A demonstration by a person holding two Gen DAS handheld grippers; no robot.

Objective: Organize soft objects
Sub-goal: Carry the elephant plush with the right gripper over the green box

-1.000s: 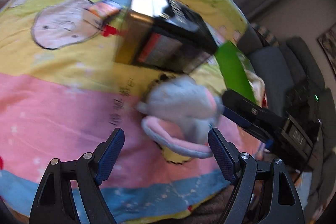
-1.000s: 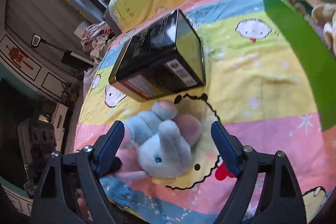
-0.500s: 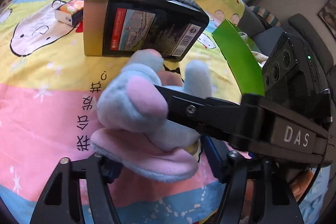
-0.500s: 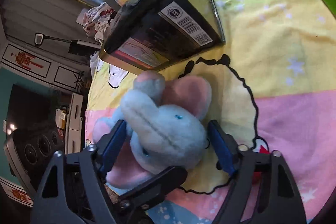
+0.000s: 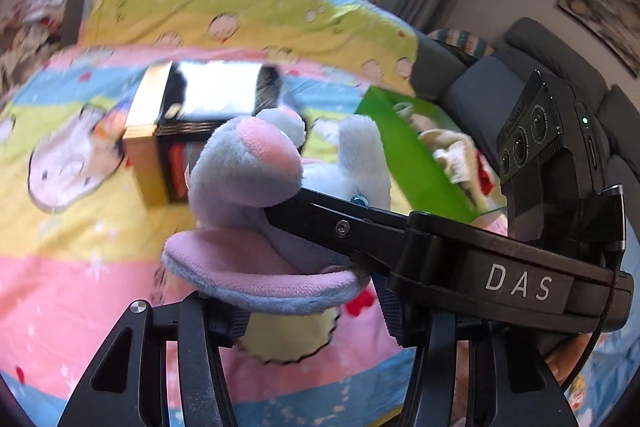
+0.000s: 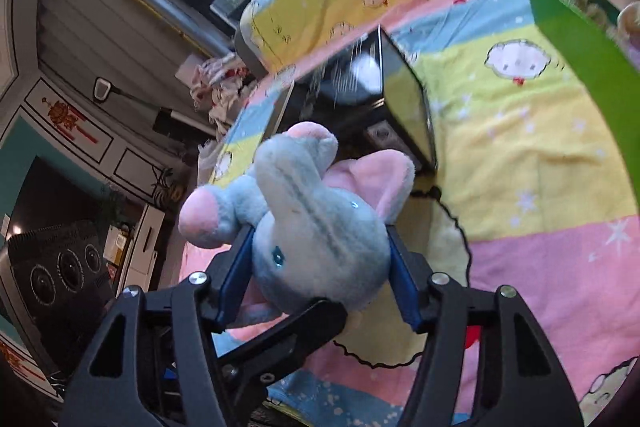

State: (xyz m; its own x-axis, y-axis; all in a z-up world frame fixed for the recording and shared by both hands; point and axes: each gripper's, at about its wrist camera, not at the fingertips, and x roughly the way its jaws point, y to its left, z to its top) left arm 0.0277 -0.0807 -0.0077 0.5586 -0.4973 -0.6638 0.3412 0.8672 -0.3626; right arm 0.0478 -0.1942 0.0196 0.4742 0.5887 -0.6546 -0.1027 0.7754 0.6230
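A grey-blue plush elephant [image 6: 320,235] with pink ears is off the cartoon bedsheet [image 6: 520,147], held between both grippers. My right gripper [image 6: 320,275] has its blue pads [image 6: 236,275] pressed into the sides of the elephant's head, and its jaws are closing. My left gripper [image 5: 308,311] comes from the other side. Its jaws are also closing on the lower body, and the pink ear [image 5: 260,271] droops over its fingertips. The right gripper's black finger [image 5: 340,223] crosses the left wrist view.
A black and gold box [image 5: 192,131] lies on the sheet just behind the elephant. A green bin [image 6: 580,39] with beige soft things in it stands at the right. A dark sofa [image 5: 480,91] is beyond the bed.
A second ago the elephant lay on the sheet between wide jaws. Both grippers have closed in on it from opposite sides, and it has risen off the sheet.
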